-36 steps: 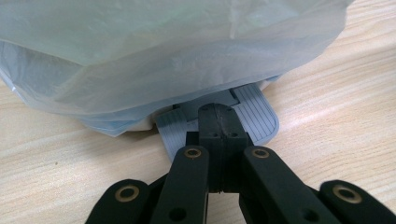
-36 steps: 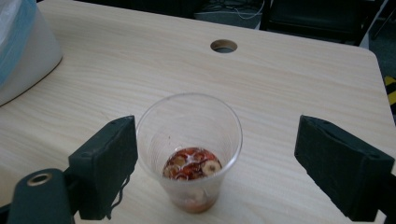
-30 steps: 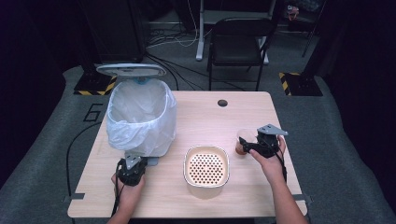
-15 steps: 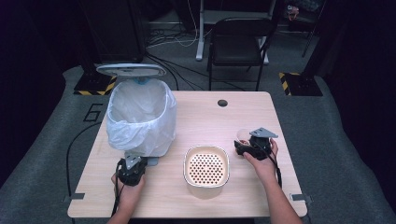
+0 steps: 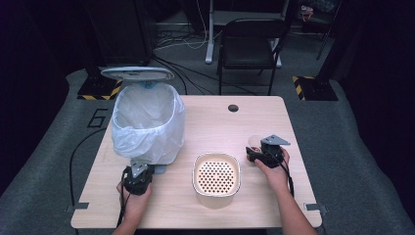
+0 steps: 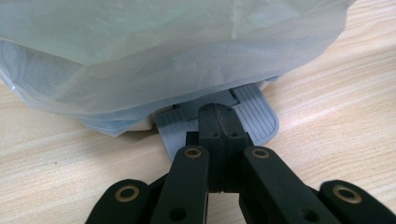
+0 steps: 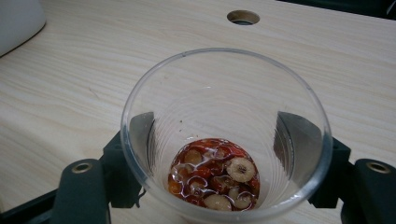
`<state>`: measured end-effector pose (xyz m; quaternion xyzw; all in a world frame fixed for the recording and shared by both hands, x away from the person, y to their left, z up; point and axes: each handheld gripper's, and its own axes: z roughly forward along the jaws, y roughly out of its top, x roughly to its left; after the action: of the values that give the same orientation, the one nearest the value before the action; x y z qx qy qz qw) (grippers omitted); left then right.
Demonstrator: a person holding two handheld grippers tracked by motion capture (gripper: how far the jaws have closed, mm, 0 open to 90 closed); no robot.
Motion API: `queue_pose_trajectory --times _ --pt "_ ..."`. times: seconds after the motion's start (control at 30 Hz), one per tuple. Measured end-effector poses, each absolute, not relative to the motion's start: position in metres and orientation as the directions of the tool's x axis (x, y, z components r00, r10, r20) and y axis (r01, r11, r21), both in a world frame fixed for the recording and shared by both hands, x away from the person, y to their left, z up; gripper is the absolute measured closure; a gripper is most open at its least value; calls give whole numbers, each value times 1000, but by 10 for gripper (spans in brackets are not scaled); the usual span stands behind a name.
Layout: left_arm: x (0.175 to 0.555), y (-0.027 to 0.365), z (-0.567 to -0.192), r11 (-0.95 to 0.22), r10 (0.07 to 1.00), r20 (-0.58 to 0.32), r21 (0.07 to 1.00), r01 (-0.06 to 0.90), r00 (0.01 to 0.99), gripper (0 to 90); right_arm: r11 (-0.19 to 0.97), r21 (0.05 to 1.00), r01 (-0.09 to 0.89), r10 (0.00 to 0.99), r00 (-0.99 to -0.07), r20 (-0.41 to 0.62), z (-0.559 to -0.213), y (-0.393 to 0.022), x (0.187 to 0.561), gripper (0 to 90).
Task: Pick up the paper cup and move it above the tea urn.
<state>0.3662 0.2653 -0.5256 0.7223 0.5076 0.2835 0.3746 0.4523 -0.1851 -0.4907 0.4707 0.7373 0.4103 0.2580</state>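
Bin (image 5: 148, 122) lid up: left gripper (image 6: 218, 122) fingers pressed together on pedal (image 6: 261, 116). Right gripper (image 7: 224, 154) fingers pinching cup (image 7: 226, 135), date slices inside. Strainer (image 5: 216, 174) empty; pouring, dumping left.

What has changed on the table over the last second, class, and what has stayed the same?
The right gripper, shut on the clear plastic cup of red fruit slices in liquid, has moved left and toward the person, nearer the cream perforated strainer bowl. The left gripper stays shut, pressed on the grey pedal of the white bag-lined bin, whose lid remains up. Bin and bowl have not moved.
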Motion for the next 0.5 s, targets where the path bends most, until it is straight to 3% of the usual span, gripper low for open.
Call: queue_pose_trajectory --times 0.5 --pt "366 265 -526 -203 945 26 829 522 326 900 216 861 460 900 -436 8 -491 -186 454 281"
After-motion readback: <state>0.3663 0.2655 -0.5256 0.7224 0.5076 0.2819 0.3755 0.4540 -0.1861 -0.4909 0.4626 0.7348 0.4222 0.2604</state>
